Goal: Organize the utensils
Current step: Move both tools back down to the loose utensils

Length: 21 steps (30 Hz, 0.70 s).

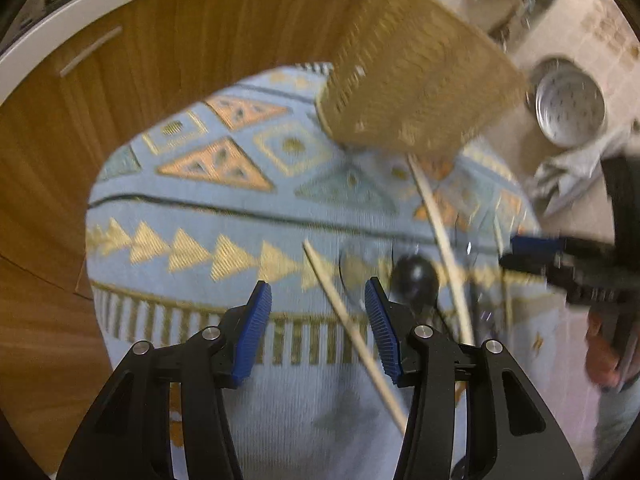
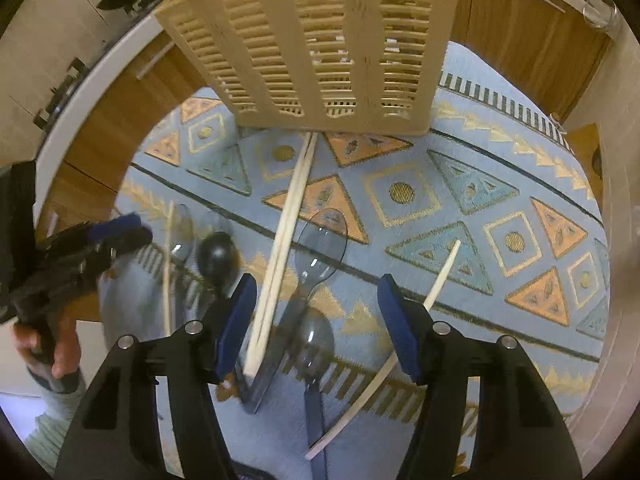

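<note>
A beige slatted utensil basket (image 2: pixel 320 44) stands on a light blue patterned rug (image 2: pixel 440 200); it also shows in the left wrist view (image 1: pixel 416 92). Wooden chopsticks (image 2: pixel 280 252), another chopstick (image 2: pixel 400 356), clear plastic spoons (image 2: pixel 320 240) and a black spoon (image 2: pixel 216 256) lie loose on the rug. My right gripper (image 2: pixel 316 328) is open above the chopsticks and clear spoons. My left gripper (image 1: pixel 316 332) is open above a chopstick (image 1: pixel 352 332), with the black spoon (image 1: pixel 414 276) just right of it. The left gripper shows in the right wrist view (image 2: pixel 80 248).
Wooden cabinet fronts (image 1: pixel 120 92) with a white counter edge curve around the rug's far side. A metal perforated pot (image 1: pixel 568 108) and a grey cloth (image 1: pixel 572 172) lie on the tiled floor to the right. The right gripper shows in the left wrist view (image 1: pixel 560 256).
</note>
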### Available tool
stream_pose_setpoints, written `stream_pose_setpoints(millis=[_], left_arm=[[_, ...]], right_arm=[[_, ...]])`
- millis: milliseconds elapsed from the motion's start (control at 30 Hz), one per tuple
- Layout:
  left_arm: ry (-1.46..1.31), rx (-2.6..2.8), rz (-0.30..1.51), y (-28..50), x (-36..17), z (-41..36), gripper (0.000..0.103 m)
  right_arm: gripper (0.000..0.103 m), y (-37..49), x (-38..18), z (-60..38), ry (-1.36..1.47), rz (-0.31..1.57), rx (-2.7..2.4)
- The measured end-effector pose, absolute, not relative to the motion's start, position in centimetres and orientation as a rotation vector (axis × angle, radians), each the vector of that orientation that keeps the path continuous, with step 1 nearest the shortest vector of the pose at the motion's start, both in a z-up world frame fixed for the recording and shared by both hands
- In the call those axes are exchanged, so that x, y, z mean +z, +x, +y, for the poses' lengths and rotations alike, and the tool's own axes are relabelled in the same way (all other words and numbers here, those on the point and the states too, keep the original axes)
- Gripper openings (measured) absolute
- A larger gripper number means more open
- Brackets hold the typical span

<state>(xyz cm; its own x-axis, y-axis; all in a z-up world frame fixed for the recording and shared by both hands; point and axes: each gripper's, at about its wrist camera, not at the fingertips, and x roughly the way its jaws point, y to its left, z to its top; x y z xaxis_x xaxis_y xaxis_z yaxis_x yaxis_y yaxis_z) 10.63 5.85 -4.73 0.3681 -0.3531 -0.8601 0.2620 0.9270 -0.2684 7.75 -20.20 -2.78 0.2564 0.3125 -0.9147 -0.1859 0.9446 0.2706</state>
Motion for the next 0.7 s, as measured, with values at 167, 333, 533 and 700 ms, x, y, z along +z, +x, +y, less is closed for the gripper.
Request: stream_pose_setpoints(millis=[167,333,533,700], left_arm=[[0.109,-0.363,1.11,9.3,-5.3,3.3,0.046],[0.297,-0.312,1.065,8.4,-5.6,1.1,0.046],[0.301,-0.341,1.079,8.5,-5.3,1.5,0.044],[0.35,-0.39,1.089,8.9,-5.4,1.0,0.044]], right_arm=[[0.047,9.5,-4.6,-20.0,0.156,1.319,0.31],[0.044,10.3,-5.8,-20.0,0.186,1.35,0.296],[0.044,10.2,-6.1,-16.9,0.044,1.342,0.261],[0.032,10.3,-6.4,-15.7,0.018,1.352,0.29]])
